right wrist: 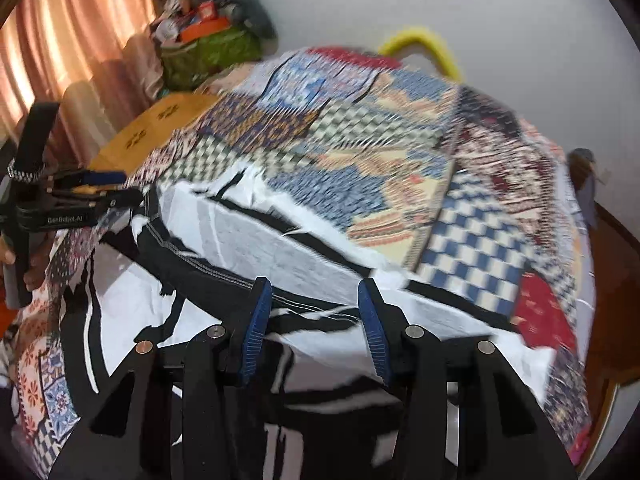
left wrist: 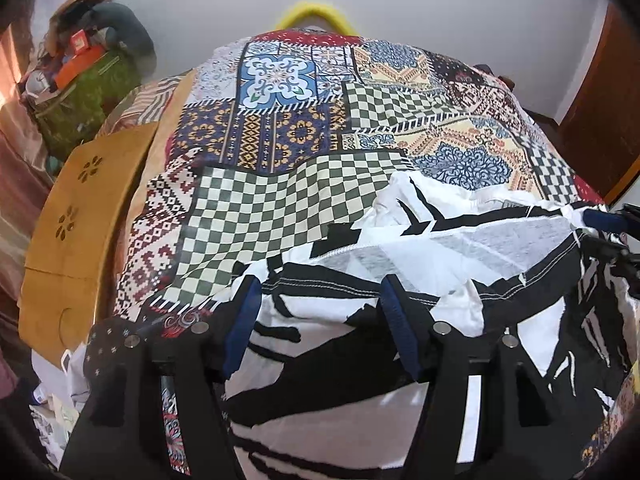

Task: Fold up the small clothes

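Observation:
A small black-and-white patterned garment (left wrist: 420, 248) lies on the patchwork bedspread (left wrist: 280, 132), its stitched hem turned up. My left gripper (left wrist: 320, 284) is open, its blue-padded fingers (left wrist: 244, 312) spread over the garment's near hem. In the right wrist view the garment (right wrist: 260, 240) spreads across the bed. My right gripper (right wrist: 314, 284) is open over the hem, nothing between the pads. The left gripper (right wrist: 116, 188) shows at that view's left edge beside the garment's corner. The right gripper's blue fingertip (left wrist: 604, 218) shows at the left wrist view's right edge.
A brown perforated board (left wrist: 80, 208) lies at the bed's left side. A green bag with clutter (left wrist: 92, 88) stands by the curtain (right wrist: 72, 40). A yellow curved handle (left wrist: 316, 12) rises behind the bed. A wooden door (left wrist: 600, 112) is to the right.

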The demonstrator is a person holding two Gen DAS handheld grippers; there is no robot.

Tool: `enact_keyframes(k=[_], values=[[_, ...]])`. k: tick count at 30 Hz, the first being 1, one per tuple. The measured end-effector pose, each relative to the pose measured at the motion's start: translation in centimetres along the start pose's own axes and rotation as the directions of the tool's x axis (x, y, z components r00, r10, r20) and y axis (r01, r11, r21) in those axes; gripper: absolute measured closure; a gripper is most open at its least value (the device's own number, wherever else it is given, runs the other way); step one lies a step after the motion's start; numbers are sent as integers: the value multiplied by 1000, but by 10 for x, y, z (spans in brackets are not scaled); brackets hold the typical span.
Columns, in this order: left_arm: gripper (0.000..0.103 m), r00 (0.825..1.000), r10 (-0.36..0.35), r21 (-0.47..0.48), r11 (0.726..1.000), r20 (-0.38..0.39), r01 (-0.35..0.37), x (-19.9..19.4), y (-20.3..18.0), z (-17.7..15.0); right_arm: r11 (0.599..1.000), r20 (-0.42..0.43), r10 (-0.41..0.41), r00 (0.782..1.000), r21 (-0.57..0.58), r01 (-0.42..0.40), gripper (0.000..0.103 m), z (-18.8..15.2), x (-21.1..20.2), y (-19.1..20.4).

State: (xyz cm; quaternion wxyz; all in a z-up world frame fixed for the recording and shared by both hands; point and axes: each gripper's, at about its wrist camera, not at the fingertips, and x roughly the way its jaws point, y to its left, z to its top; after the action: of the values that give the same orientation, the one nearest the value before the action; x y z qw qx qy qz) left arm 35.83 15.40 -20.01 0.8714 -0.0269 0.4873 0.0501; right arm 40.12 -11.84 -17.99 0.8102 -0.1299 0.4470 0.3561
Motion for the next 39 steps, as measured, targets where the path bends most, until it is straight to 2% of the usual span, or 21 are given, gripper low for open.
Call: enact_keyframes(k=[4, 7, 13, 17, 21, 24, 29, 31, 33, 35, 37, 39], values=[[40, 999, -23, 2, 1000, -23, 23, 11, -1, -5, 999, -64, 25, 998, -30, -27, 62, -6, 18, 4], [39, 999, -19, -4, 1000, -42, 19, 18, 0, -13, 999, -76, 38, 996, -35, -41, 62, -12, 21, 5], [39, 999, -42, -58, 997, -6, 42, 0, 9, -26, 997, -92, 26, 995, -76, -33, 62, -17, 19, 8], [38, 1000, -15, -61, 998, -14, 14, -2, 13, -39, 992, -78, -31, 996, -124, 21, 74, -21, 25, 18], [38, 996, -25, -120, 993, -85, 14, 16, 24, -56, 989, -64, -57, 996, -142, 47, 96, -19, 24, 26], [36, 995, -48, -164, 986, -93, 33, 25, 30, -66, 988, -38, -66, 997, -142, 60, 99, -11, 16, 27], [35, 997, -23, -132, 991, -75, 13, 24, 25, -69, 990, 41, -128, 991, -50, 129, 100, 17, 0, 4], [34, 997, -18, -123, 992, -72, 9, 25, 25, -69, 972, 69, -235, 970, -15, 236, 100, 27, 0, -7], [33, 997, -23, -126, 992, -72, 14, 26, 27, -69, 957, 68, -290, 955, 36, 288, 100, 32, 2, -22], [33, 997, -28, -127, 992, -77, 18, 25, 28, -69, 963, 50, -255, 966, 97, 250, 100, 33, 0, -35], [34, 996, -30, -117, 993, -83, 20, 23, 29, -66, 972, 51, -179, 982, 164, 169, 99, 28, -8, -43], [34, 997, -28, -108, 994, -78, 20, 20, 31, -61, 975, 52, -132, 990, 187, 120, 95, 19, -16, -46]])
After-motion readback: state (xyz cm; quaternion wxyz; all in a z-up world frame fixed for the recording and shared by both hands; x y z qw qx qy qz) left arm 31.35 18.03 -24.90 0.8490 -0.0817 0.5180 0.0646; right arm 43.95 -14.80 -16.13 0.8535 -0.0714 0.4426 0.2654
